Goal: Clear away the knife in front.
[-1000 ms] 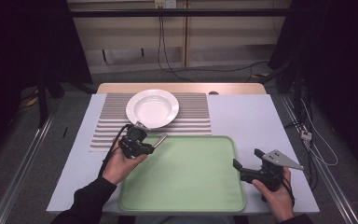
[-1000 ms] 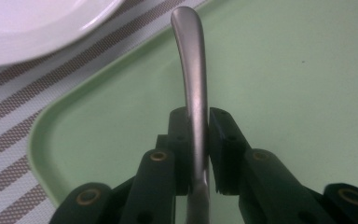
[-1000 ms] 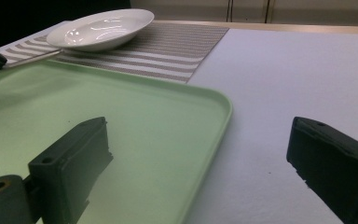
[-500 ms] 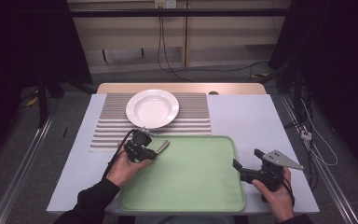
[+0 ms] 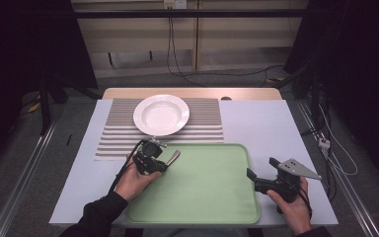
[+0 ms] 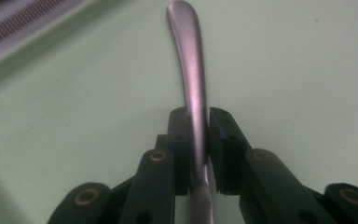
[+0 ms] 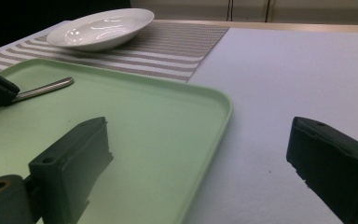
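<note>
Spoon handle (image 6: pixel 192 70), smooth brushed metal, is sticking out over the green tray (image 5: pixel 212 197) left of frame centre; left tool (image 6: pixel 199 135) is clamping it tight, right tool (image 7: pixel 200 163) is gaping wide, holding nothing.

Overhead plus two close jaw-cameras, seemingly

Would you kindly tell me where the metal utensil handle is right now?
In the high view, the metal utensil handle is clamped in the left gripper over the green tray's far-left corner, just near the white plate.
</note>
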Available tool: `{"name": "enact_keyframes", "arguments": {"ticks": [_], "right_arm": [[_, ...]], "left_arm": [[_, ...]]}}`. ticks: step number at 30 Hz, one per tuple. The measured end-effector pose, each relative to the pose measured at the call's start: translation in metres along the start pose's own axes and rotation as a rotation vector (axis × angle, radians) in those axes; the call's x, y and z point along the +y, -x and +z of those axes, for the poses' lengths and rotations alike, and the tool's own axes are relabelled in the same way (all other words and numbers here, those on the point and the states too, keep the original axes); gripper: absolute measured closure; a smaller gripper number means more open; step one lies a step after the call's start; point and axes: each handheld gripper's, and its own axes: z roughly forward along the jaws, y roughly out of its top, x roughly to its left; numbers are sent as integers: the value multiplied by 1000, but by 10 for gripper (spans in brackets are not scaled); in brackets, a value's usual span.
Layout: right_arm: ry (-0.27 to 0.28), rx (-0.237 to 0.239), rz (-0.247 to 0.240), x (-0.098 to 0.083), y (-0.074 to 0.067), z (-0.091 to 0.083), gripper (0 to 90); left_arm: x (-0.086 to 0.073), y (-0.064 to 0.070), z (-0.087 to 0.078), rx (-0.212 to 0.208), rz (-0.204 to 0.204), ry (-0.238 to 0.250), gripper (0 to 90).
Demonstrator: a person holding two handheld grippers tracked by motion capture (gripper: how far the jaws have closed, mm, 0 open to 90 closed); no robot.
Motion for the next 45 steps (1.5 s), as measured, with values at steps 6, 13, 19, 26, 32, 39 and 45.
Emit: {"name": "enact_keyframes", "arguments": {"ticks": [6,13,19,26,32,39,45], "right_arm": [[0,0,1,0,0,0,55],[1,1,-1,0,0,0,54],[1,1,-1,0,0,0,55],[0,1,0,0,0,0,55],[0,1,1,0,0,0,55],[0,2,0,0,0,0,55],[0,2,-2,0,0,0,55]], "left_arm": [[-1,2,0,7,5,5,792],[-2,4,0,-11,-9,12,792],[-2,4,1,-27,2,21,783],[-2,3,0,-71,41,82,601],[0,4,-7,-50,28,176,411],[1,9,-6,-115,66,196,352],[3,20,-2,-136,114,158,712]]}}
